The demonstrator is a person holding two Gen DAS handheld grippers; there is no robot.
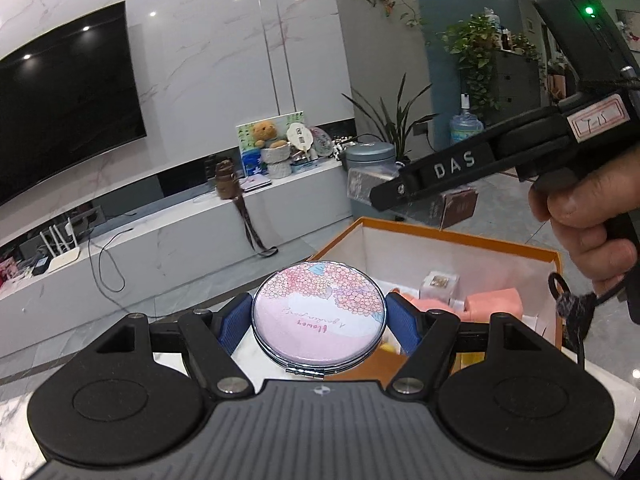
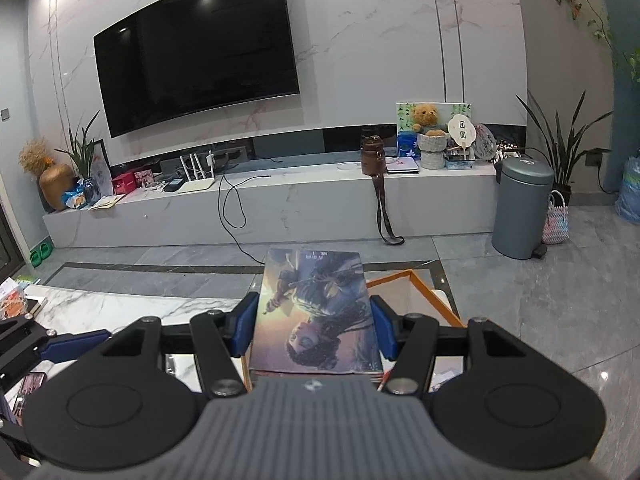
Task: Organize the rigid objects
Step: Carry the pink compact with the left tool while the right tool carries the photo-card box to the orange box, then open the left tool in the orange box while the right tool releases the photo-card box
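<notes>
The box beyond the jaws is partly hidden by the mirror; its contents are blurred.

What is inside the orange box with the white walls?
Inside the orange box lie a small white carton and pink blocks. The round mirror in the left tongs covers its near corner.

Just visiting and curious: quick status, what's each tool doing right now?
Left tool shut on round mirror compact. Right tool shut on picture box. Orange box open ahead, nothing blocking.
</notes>
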